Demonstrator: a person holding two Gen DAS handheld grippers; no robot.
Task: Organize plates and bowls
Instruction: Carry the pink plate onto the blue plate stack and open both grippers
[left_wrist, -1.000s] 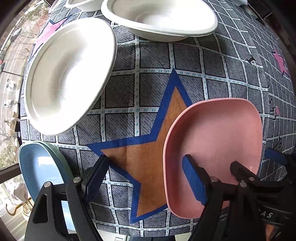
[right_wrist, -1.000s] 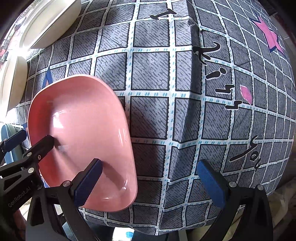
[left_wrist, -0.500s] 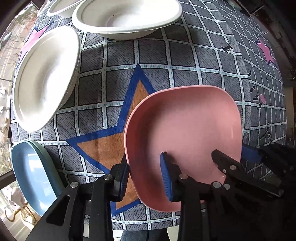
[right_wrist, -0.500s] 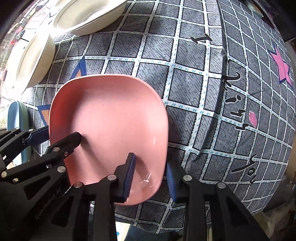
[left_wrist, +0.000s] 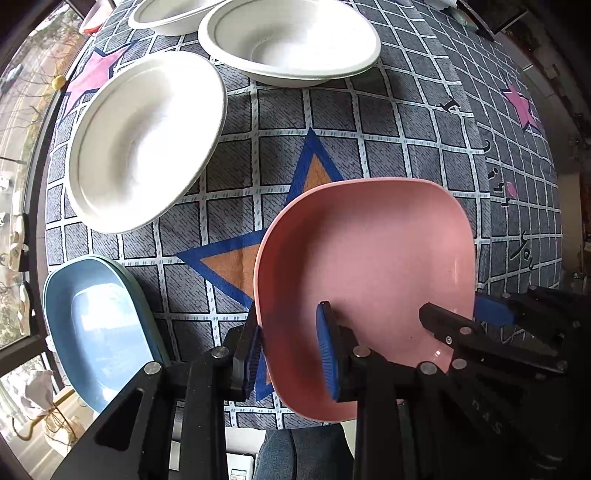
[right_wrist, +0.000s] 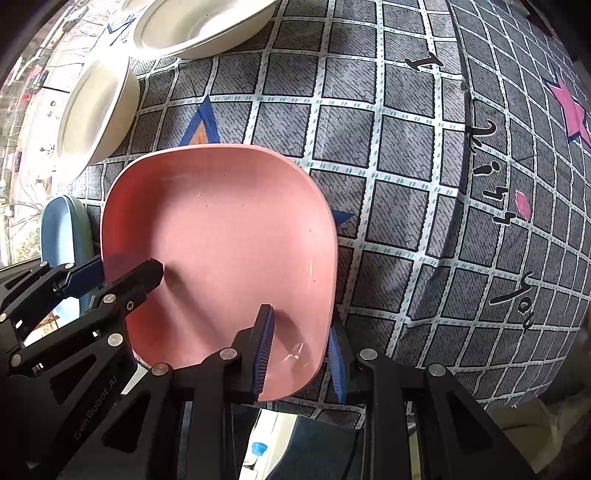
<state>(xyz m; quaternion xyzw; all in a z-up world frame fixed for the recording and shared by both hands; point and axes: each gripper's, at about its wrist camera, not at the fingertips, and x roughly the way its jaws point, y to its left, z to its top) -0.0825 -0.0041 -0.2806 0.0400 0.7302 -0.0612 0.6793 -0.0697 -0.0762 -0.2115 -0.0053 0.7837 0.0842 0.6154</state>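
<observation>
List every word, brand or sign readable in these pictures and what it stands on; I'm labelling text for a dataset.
"GenRobot.AI": embossed on the left gripper body, faint, in the right wrist view.
"kiss you": black script on the tablecloth, running down its right side.
"I": a black letter on the cloth above that script.
"AS": part of a marking on the right gripper, the rest hidden.

square plate (left_wrist: 369, 258) on tablecloth (left_wrist: 406, 129) | round bowls (left_wrist: 147, 140) behind-left | stacked plates (left_wrist: 96, 325) left

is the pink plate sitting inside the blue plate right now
No, the pink plate is gripped at opposite rims by the left gripper and right gripper, apart from the blue plate at the table's edge.
</observation>
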